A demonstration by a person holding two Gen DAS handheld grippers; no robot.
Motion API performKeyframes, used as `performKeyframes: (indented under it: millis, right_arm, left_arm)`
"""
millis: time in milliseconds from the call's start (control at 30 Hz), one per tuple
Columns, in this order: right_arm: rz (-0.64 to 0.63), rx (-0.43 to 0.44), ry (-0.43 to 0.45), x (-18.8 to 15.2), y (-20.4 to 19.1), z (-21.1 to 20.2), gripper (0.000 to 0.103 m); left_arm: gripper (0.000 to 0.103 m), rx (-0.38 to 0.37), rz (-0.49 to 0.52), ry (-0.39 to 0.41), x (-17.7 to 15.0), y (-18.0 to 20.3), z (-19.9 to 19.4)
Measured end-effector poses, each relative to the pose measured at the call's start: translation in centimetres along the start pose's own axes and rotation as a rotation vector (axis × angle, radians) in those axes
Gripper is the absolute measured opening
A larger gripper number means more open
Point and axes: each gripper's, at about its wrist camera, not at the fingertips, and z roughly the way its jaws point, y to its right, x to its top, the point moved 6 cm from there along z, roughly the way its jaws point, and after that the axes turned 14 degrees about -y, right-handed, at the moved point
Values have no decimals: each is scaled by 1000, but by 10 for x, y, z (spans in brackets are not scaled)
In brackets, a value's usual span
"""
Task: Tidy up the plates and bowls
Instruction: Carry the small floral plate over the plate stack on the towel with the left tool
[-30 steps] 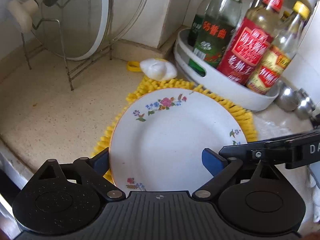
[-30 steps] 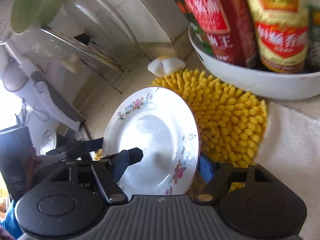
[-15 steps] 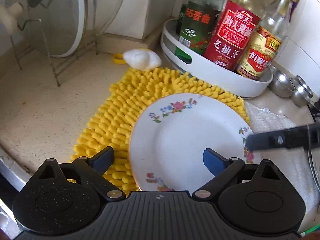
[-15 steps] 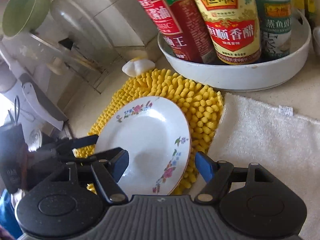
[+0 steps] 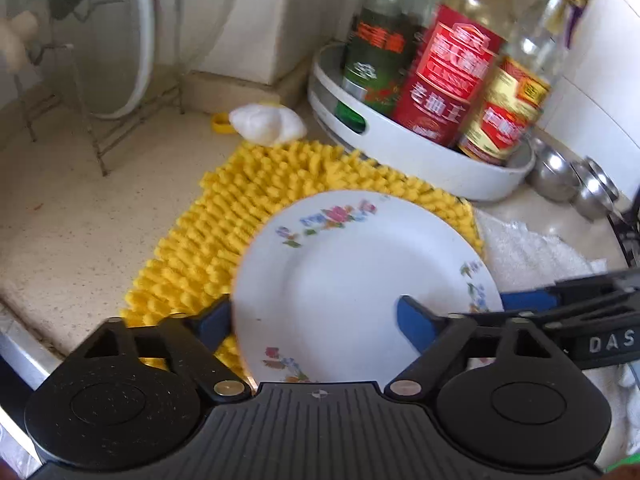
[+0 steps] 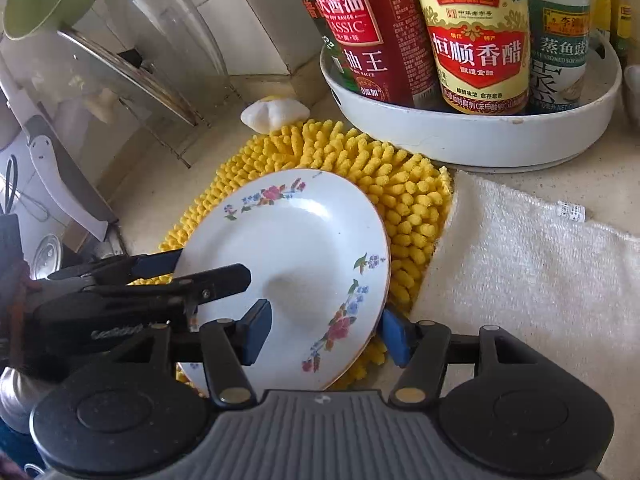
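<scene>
The speckled table [image 5: 60, 216] is stretching out ahead of both tools, running up to a white tiled wall [image 5: 256, 20]. Ahead and to the left of the left hand-held gripper [image 5: 316, 320], a wire rack [image 5: 100, 136] is propping up a glass lid [image 5: 80, 40]. Ahead and to its right, a white round tray [image 6: 480, 136] is carrying sauce bottles [image 6: 476, 36]. To the right of the right hand-held gripper [image 6: 326, 332], a white towel [image 6: 532, 272] is lying flat. Just ahead, the yellow chenille mat [image 5: 208, 240] is bearing the floral plate [image 5: 352, 280], which is sitting close in front of both tools, its right edge tilted up off the mat. A small white lump [image 5: 266, 124] is resting at the mat's far edge.

Both tools are straddling the plate's rim, one on each side. Their jaws have just been closing, narrower than a second ago, with the rim between them; the left tool's pads are standing clear of the plate, while whether the right tool's pads are pressing on it I cannot tell. More mat is showing beside the plate than a second ago.
</scene>
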Motion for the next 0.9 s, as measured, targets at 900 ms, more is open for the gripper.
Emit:
performKeyframes:
  millis: [900]
  right_arm:
    - [25, -75, 32, -38, 18, -17, 74]
  left_arm:
    - [84, 48, 157, 2, -18, 42, 3]
